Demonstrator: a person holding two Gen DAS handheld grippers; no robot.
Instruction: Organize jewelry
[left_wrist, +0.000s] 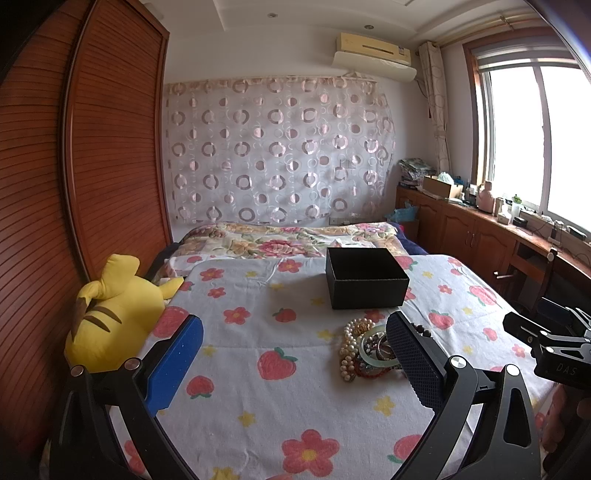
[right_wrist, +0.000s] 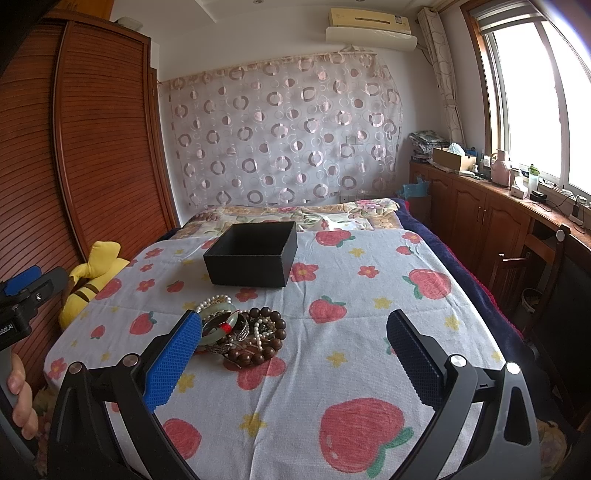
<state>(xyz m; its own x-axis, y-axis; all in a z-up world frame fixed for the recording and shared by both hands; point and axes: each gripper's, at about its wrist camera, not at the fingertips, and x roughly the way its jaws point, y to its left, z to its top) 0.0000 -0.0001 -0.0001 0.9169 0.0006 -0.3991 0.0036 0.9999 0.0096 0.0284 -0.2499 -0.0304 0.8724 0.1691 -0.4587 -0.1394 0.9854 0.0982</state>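
The left gripper (left_wrist: 295, 343) and right gripper (right_wrist: 293, 339) both hover above the bed with their 2 fingers spread wide, gripping nothing. The jewelry pile (right_wrist: 240, 332) of pearl strands, bangles and dark wooden beads lies on the strawberry-print cover (right_wrist: 351, 302), between the grippers and just in front of the open black box (right_wrist: 251, 258).

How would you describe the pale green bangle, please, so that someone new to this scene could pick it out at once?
Start at the bed's strawberry-print sheet and find the open black box. Just in front of it lies a jewelry pile. The pale green bangle sits on the pile's left side: a smooth, solid, translucent ring with a red wrap, unlike the white pearl strand and dark brown wooden beads beside it.
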